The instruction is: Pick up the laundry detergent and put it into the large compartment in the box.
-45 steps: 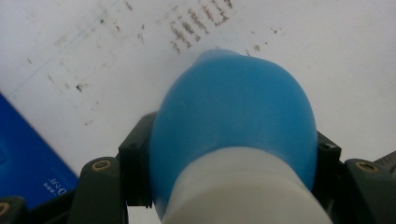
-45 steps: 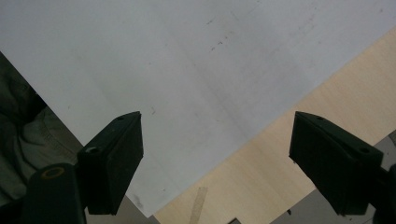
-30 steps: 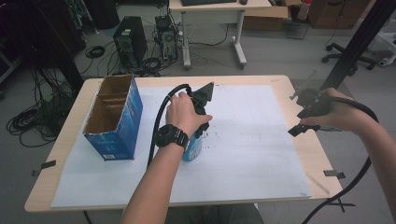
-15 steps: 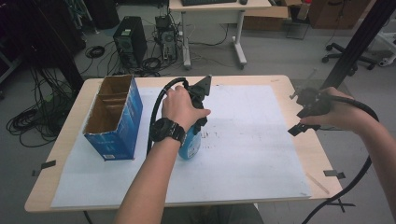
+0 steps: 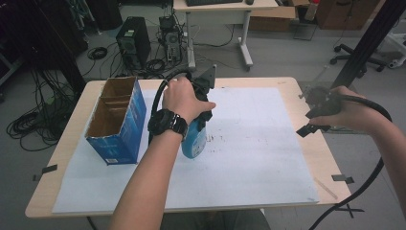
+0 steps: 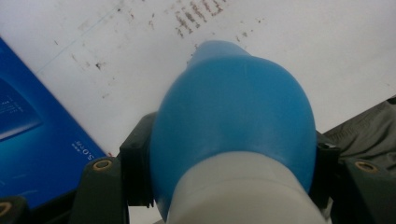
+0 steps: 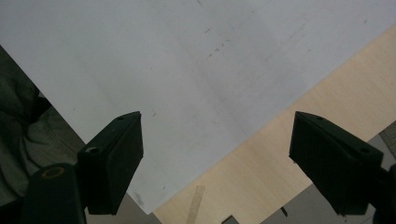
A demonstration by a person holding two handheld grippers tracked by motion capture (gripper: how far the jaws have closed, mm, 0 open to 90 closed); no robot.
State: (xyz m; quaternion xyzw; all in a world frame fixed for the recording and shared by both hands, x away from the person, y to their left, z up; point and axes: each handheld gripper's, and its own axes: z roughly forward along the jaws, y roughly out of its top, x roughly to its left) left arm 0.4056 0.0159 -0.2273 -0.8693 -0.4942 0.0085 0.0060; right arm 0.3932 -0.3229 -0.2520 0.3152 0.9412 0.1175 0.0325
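Paper-covered table (image 5: 268, 158), cluttered floor beyond

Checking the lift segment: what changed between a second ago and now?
The left gripper, shut on the blue bottle, has carried it a little toward the blue box and apparently upward. The right gripper stays open at the table's right edge; the box hasn't moved.
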